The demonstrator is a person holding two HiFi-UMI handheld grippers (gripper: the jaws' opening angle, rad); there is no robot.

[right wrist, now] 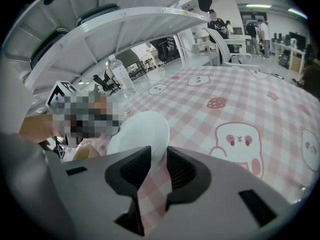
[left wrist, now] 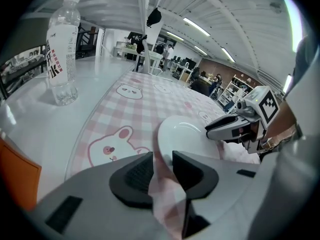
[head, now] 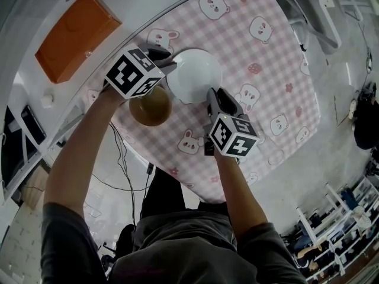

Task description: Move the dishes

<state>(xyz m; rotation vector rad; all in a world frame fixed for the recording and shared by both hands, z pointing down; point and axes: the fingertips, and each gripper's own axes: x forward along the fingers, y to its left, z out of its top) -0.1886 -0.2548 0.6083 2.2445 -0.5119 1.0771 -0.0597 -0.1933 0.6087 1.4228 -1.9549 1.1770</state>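
My R claw (right wrist: pixel 159 155) was open only a bit, jaws narrow, w/ the plate (head: pixel 194 76) rim poking into the mouth btwn them. I couldn't see the pads pressing on it, and the check cloth (head: pixel 266 70) showed thru the rest of the gap. In the head view this claw sat at the plate's lower-right edge.

My L claw (left wrist: pixel 162 156) was open too, jaws apart, plate rim just at the mouth and cloth showing btwn the pads. It sat at the plate's upper-left edge, so the two claws faced each other across it.

The plate, white, lay mid-frame in the head view on the pink cloth. A brown bowl (head: pixel 150 106) sat just beside it, lower left, right below the L claw in the frame.

Further out, a bottle (left wrist: pixel 62 49) stood upright on the bare table (head: pixel 136 10), upper left of the L gripper view. An orange box (head: pixel 77 35) lay upper left in the head view, well apart from the plate.
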